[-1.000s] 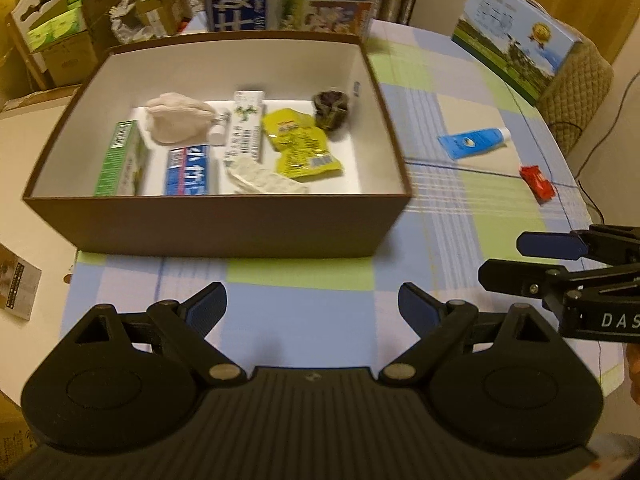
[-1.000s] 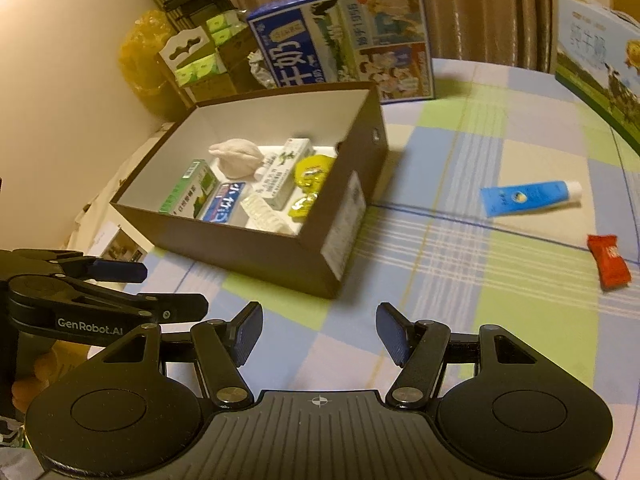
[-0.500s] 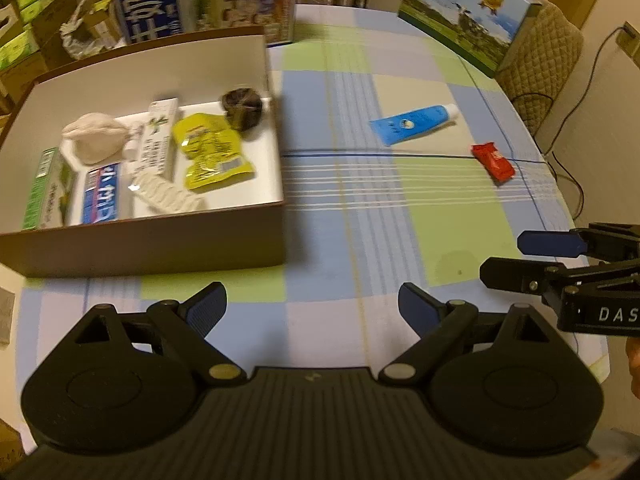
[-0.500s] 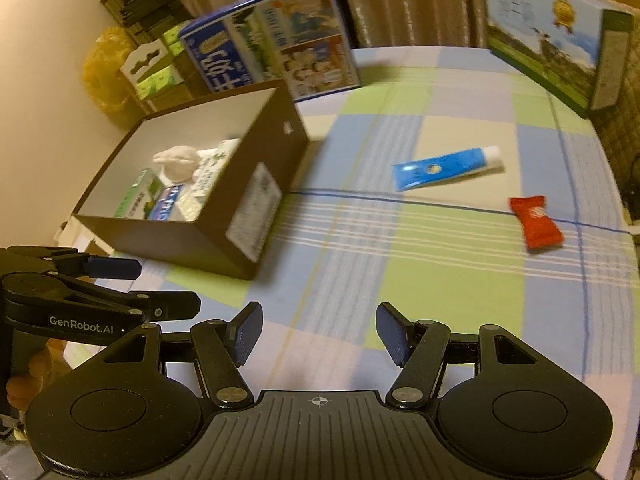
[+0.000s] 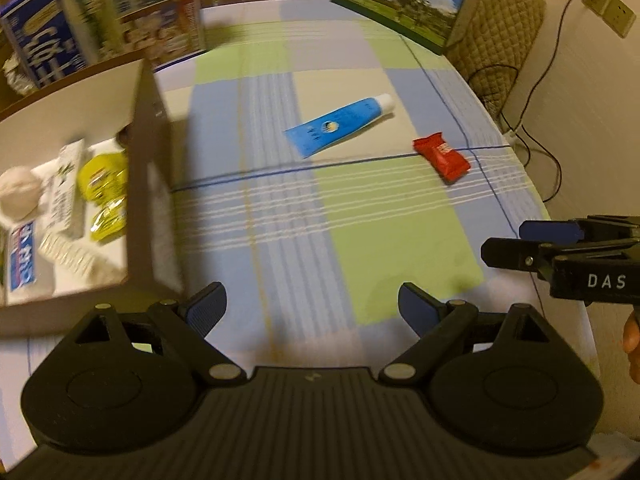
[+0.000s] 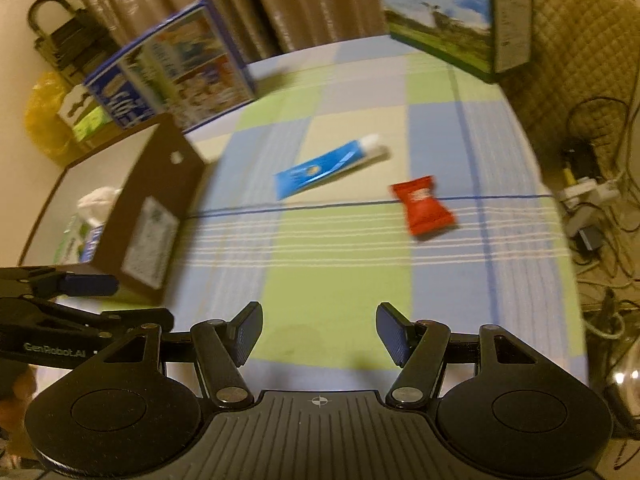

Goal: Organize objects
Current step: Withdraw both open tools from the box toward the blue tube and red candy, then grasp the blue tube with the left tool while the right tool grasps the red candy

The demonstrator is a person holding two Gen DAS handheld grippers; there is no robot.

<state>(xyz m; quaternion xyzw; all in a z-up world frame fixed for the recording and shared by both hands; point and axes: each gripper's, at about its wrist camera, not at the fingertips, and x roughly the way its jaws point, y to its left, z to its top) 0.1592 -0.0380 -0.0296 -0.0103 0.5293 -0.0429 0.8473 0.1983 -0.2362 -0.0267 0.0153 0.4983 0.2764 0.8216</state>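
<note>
A: Where do we stand? Start with the biggest thing.

B: The brown box (image 5: 152,184) fills the left side of the left wrist frame, and it already holds most of our load: a white crumpled bundle (image 5: 18,192) at the far left edge, a long white carton (image 5: 64,192) beside it, yellow packets (image 5: 106,188) against the right wall, and a blue-lettered pack (image 5: 22,262) lower down. We judge that part done.

A: And what is left on the checked tablecloth (image 5: 360,240)?

B: Two things, both well apart from the box. The blue tube (image 5: 340,126) lies tilted in the upper middle of the frame, cap toward the upper right. The red wrapper (image 5: 442,156) lies right of it, near but not touching.

A: Our grippers?

B: Both empty. The left gripper (image 5: 312,304), at the bottom of its own frame, has its jaws spread wide with only cloth between them. The right gripper (image 6: 318,332) is the same in its view, released, with the tube (image 6: 328,164) and wrapper (image 6: 422,208) above it in mid-frame. Both views are somewhat smeared.

A: So two pickups remain?

B: As far as we see, yes: tube and wrapper into the box.
</note>
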